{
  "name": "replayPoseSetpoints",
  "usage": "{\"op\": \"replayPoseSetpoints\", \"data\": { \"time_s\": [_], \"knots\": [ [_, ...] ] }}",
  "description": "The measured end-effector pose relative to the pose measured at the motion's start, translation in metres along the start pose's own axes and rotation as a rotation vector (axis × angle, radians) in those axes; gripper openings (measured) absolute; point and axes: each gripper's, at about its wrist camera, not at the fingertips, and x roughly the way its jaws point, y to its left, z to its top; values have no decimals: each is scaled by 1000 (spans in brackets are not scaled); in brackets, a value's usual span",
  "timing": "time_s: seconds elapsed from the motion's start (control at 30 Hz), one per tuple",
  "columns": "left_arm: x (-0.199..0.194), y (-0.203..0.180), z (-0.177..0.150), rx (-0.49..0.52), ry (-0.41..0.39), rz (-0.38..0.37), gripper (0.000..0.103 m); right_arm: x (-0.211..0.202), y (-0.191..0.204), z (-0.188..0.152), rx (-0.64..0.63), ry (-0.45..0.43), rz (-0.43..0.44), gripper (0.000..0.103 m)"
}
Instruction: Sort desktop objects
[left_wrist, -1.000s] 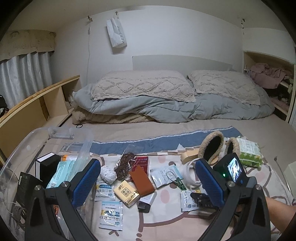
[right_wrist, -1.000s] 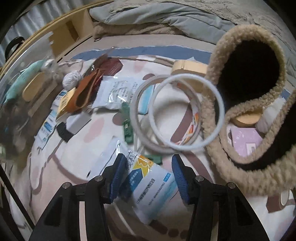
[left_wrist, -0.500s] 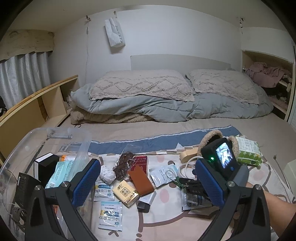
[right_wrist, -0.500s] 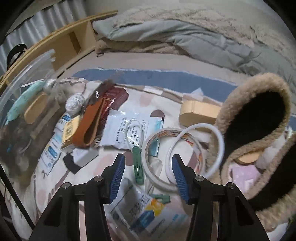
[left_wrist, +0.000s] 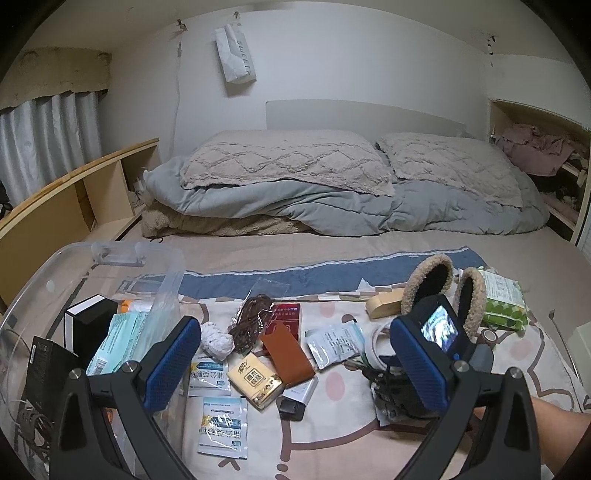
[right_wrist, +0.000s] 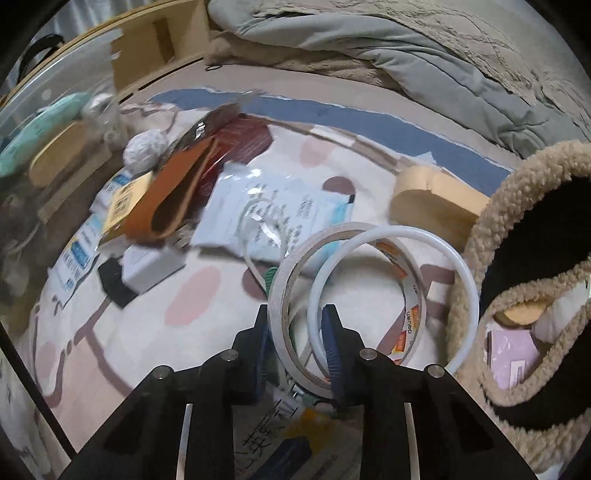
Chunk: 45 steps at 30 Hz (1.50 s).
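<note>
Writing first. "SWEET" is printed down a white paper bag (left_wrist: 236, 55) hung on the wall. Chinese characters are seen on the yellow tissue pack (left_wrist: 255, 380) and on two blue-and-white sachets (left_wrist: 222, 421) lying by it, but they are too small to be read w/ certainty. "deli" in red is made out on the inner core of the tape roll (right_wrist: 347, 306). Large dark characters on a packet (right_wrist: 280, 432) under the right gripper are half hidden & blurred. Small print on a white sachet (right_wrist: 266, 210) cannot be read.

The right gripper (right_wrist: 295, 350) has just been closing; its blue pads are now pinched on the near rims of the tape roll and of a plain white ring (right_wrist: 391, 295) leaning against it, both held together between the jaws. Both rings stand tilted on the patterned sheet (right_wrist: 207, 295), beside a fleecy beige bag (right_wrist: 517, 295). In the left wrist view the right gripper (left_wrist: 406, 391) is mostly covered by the left gripper's finger, so the grip is not shown there; a small lit screen on its back is seen.

The left gripper (left_wrist: 295, 365) is held wide apart, w/ nothing between its fingers, above the spread of items.

A clear plastic bin (left_wrist: 48, 280) at left holds a black box & a teal pack; the contents are distorted through its wall. A brown leather pouch (left_wrist: 288, 350), dark red box (left_wrist: 286, 317), crumpled white ball (left_wrist: 216, 339) and wooden piece (left_wrist: 384, 302) lie on the sheet. A forearm (left_wrist: 546, 417) is cut off at the frame's lower right.
</note>
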Motion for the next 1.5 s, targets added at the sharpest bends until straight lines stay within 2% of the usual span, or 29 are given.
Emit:
{"op": "replayPoseSetpoints", "data": {
  "time_s": [0.37,0.77,0.83,0.9,0.93,0.97,1.0,1.03,1.07,1.23,1.5],
  "knots": [
    [-15,-4,2,4,-24,-14,103,-26,39,-39,-141,87,75,26],
    [-12,-5,-4,-32,18,-29,103,-87,87,-109,-245,168,306,26],
    [-13,-7,-5,-31,20,-31,103,-99,94,-111,-284,172,293,26],
    [-14,-8,-6,-22,16,-27,103,-111,93,-102,-288,133,274,28],
    [-15,-8,-6,-18,15,-26,103,-116,90,-98,-275,114,276,38],
    [-15,-8,-7,-14,14,-28,103,-122,85,-93,-256,88,278,58],
    [-16,-8,-8,-11,14,-31,103,-130,77,-83,-224,34,261,67],
    [-16,-9,-9,-5,15,-37,103,-135,71,-77,-207,-1,250,71],
    [-16,-8,-11,1,17,-42,103,-140,62,-70,-186,-26,241,71],
    [-15,-13,-28,54,45,-91,103,-138,35,-60,-82,-38,214,71],
    [-15,-32,-76,143,140,-205,103,-142,18,-107,-13,17,131,71]
  ]
}}
